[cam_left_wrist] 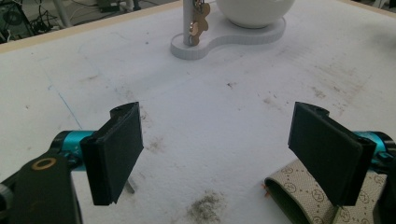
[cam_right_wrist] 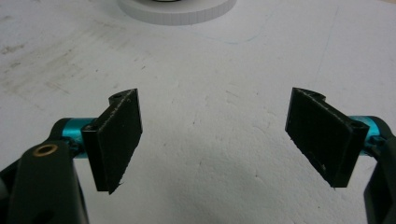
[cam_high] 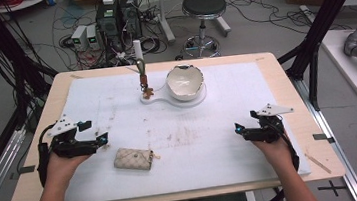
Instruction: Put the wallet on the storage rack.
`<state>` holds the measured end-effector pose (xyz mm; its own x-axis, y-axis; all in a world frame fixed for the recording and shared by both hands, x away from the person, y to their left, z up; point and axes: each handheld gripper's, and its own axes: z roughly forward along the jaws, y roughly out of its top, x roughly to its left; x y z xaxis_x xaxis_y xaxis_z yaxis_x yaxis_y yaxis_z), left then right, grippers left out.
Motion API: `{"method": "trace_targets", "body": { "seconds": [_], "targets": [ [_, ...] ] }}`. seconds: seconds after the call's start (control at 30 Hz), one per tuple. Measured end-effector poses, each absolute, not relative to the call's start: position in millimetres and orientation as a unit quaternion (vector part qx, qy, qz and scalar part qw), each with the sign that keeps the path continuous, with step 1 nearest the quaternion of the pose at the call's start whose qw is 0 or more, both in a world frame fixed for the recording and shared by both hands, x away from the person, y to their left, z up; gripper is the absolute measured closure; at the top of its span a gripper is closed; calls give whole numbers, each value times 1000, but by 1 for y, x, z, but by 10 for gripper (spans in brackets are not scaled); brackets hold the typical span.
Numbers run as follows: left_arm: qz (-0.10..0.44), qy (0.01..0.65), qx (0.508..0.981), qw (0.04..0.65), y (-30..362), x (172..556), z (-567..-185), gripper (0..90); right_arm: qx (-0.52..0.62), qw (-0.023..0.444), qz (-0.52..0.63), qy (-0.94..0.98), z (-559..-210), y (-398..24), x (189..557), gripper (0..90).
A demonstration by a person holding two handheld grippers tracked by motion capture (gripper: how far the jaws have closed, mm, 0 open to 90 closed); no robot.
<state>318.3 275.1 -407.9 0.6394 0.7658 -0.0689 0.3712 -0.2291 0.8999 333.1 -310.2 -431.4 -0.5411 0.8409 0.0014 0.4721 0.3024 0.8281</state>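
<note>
1. White foam-like matting covers the wooden table point(cam_high: 35, 196), smudged with brownish marks near its centre.
2. At twelve o'clock on the mat sits a white stand point(cam_high: 166, 100) carrying a white bowl point(cam_high: 185, 82) with a jagged rim, and a post from which a small bear-shaped charm point(cam_high: 147, 89) hangs.
3. Left tongs point(cam_high: 104, 138), held in the person's left hand at nine o'clock, stand wide apart and hold nothing.
4. Right tongs point(cam_high: 239, 129), at three o'clock, are likewise wide apart and hold nothing.
5. Nearest the left tongs, at about seven o'clock of the mat, lies a small beige pouch point(cam_high: 133, 158), flat on the mat; in the left gripper view its monogrammed edge point(cam_left_wrist: 299, 196) shows just beside the right-hand jaw.
6. Judging by its look, the pouch is light, soft and somewhat pliable, not fragile, though it may sag or fold if pinched at a corner. A hold across its short width near the middle seems likeliest to keep it level.
</note>
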Motion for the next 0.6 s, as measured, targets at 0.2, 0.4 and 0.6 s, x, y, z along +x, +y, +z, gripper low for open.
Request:
{"method": "trace_targets", "body": {
  "seconds": [0.2,0.4,0.6],
  "targets": [
    [195,376,752,505,280,319,-409,178,433,221,420,766,-432,-313,336,190],
    [197,374,754,503,278,314,-409,178,417,225,422,773,-429,-306,332,190],
    [198,376,753,502,283,311,-408,178,401,221,423,782,-426,-291,334,190]
  ]
}}
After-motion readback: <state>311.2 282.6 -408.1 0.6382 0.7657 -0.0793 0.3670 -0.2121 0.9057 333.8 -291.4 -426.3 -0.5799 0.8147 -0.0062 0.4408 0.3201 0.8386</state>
